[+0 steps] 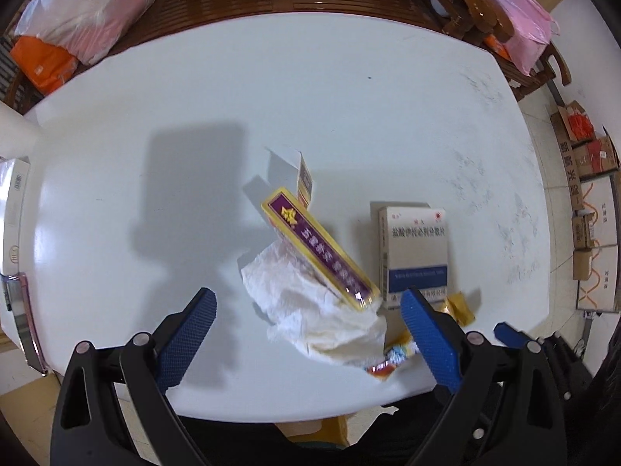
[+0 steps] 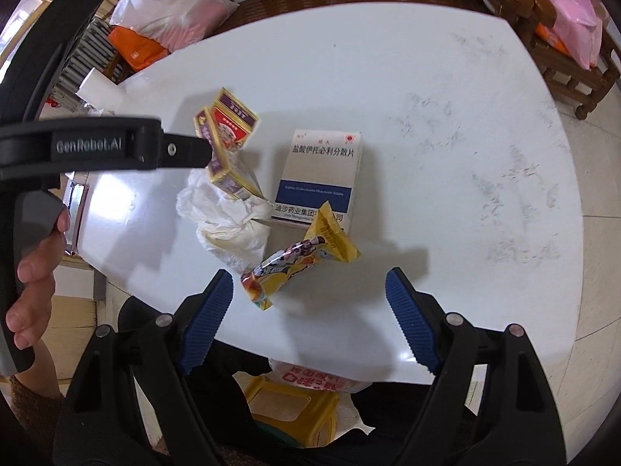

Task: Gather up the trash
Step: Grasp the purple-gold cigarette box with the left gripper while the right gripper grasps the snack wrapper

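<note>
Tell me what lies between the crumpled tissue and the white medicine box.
The purple and gold carton lies slanted between the crumpled tissue and the white medicine box, clearest in the left wrist view.

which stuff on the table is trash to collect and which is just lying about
Trash to collect:
crumpled white tissue
purple and gold cardboard box
white and blue medicine box
yellow snack wrapper

Just lying about:
pink plastic bags
orange package
stacked cardboard cartons

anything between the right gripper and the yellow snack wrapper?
Nothing visible. The right gripper is open above the near table edge, and the snack wrapper lies just ahead of its left finger with bare tabletop between. The crumpled tissue and white medicine box sit beyond the wrapper, not in the path.
</note>
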A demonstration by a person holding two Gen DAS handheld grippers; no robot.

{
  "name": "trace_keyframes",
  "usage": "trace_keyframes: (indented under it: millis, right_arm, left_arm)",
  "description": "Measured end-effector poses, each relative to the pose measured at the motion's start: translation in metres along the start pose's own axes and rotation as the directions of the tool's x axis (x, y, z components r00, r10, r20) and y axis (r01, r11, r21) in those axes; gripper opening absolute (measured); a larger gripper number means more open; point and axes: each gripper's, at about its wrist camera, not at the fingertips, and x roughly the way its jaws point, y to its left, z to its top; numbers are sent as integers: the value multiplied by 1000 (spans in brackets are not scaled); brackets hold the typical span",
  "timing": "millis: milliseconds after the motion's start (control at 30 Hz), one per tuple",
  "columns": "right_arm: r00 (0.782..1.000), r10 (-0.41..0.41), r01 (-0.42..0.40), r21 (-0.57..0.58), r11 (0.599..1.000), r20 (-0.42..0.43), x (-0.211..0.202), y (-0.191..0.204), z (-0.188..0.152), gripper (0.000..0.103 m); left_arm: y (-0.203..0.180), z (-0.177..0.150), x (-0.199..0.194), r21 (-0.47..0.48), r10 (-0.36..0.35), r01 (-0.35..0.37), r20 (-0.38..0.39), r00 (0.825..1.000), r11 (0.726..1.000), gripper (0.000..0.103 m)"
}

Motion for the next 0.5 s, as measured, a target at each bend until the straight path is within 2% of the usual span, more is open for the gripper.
trace_keyframes:
  millis: [200,267,300,467,500]
  right_arm:
    - [1000,4,-3,13,1000,-30,21,-2,7,79]
    - [999,18,-18,23,1000,-40,29,-3,8,75]
    - [999,21,-20,26,999,-44,31,-3,8,70]
    - [997,40,-38,39,999,-61,43,-1,8,67]
    - [997,43,-41,39,998,-62,45,-1,9,64]
  left_arm:
    - [6,15,16,-47,-27,27,-13,1000,999,93]
    - [7,19,21,-55,-34,33,-18,999,998,93]
    - [8,22,23,-60,-35,34,-21,999,998,93]
    - [13,28,37,-100,-64,59,-47,997,993,90]
    - [14,28,39,-103,-67,61,-51,996,993,87]
